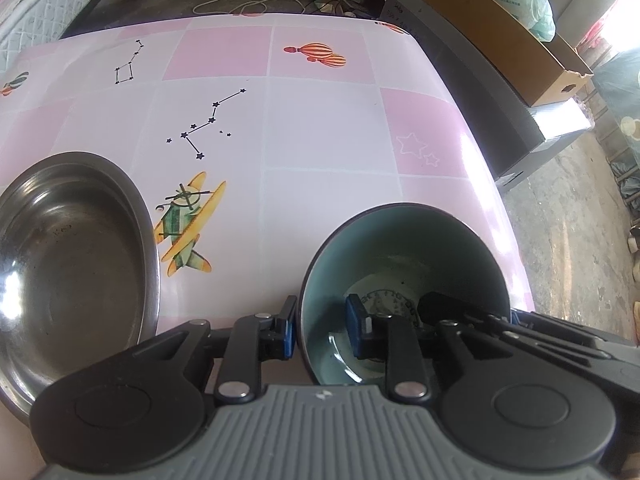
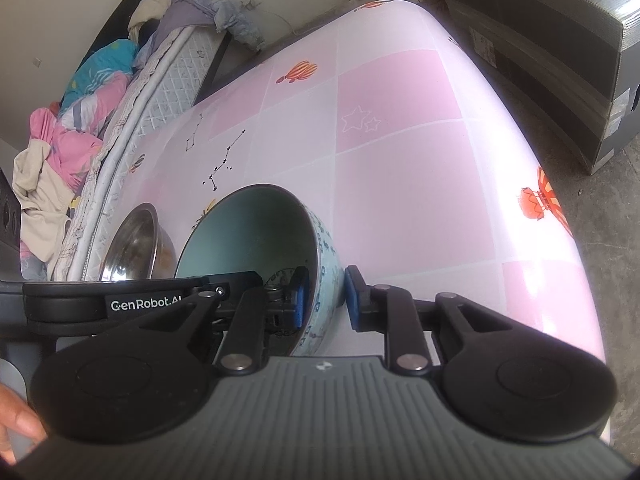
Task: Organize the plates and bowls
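One teal bowl (image 1: pixel 404 264) and one steel bowl (image 1: pixel 72 256) (both upright) on the desk (image 1: pixel 320 140); left gripper (image 1: pixel 322 330) and right gripper (image 2: pixel 324 300) each straddle the teal bowl's rim, fingers slightly apart.

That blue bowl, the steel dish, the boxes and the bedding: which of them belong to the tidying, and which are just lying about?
Part of the job:
- blue bowl, a hand-held gripper straddling each side of its rim
- steel dish beside it

Just lying about:
- cardboard box
- grey box
- bedding
- cable

Steel bowl (image 1: pixel 72 256) is seen polished, reflective; ceramic bowl (image 1: pixel 404 256) glazed, glossy; tablecloth (image 1: pixel 320 140) smooth, shiny vinyl.
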A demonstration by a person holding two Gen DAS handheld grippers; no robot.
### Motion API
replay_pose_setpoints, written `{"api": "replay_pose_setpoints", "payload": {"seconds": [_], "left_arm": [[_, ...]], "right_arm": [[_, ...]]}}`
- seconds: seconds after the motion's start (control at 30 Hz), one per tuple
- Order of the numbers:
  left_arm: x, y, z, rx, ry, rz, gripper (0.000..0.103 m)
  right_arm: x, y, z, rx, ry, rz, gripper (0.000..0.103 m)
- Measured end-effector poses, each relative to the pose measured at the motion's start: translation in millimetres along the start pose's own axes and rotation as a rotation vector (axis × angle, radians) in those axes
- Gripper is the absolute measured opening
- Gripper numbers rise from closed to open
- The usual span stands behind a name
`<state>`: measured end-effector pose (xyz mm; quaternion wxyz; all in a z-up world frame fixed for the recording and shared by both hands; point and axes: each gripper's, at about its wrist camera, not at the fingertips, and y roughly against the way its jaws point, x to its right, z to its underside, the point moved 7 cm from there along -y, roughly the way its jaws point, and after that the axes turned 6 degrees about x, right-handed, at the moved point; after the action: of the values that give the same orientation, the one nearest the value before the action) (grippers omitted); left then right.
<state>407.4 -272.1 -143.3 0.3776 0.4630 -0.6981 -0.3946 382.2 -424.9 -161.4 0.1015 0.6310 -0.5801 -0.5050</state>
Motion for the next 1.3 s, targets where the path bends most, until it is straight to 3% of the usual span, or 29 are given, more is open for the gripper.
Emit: {"api": "replay_pose_setpoints", "payload": {"seconds": [1.3], "left_arm": [[0.0,17.0,-2.3,0.039,0.010,0.028,0.025]], "right_arm": [[-9.2,9.8,-7.2,0.022,0.036,0.028,0.020]]}}
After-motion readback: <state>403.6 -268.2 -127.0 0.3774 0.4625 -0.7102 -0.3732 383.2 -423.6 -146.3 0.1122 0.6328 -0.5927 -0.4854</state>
